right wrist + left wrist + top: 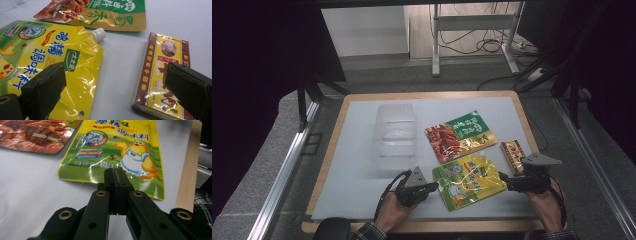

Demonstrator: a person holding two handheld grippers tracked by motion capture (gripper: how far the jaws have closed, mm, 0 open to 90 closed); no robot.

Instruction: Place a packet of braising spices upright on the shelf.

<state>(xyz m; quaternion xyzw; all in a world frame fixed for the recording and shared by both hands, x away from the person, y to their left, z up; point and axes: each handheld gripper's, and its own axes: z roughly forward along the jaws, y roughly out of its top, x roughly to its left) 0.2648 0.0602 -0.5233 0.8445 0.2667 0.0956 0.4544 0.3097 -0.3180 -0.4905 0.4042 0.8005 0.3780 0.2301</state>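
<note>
Glossy yellow spouted pouch (117, 157) just ahead of shut left claw – "鸡精调味料", badge "3鲜". Flat red-yellow box (160, 82) btwn spread right jaws – "地道经典中国香". Green-orange snack bag (112, 12) beyond: characters illegible.

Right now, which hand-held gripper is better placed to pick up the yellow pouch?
Right hand-held gripper: its jaws stand open at the yellow pouch's capped edge. The left hand-held gripper is shut, beside the pouch's bottom edge.
</note>
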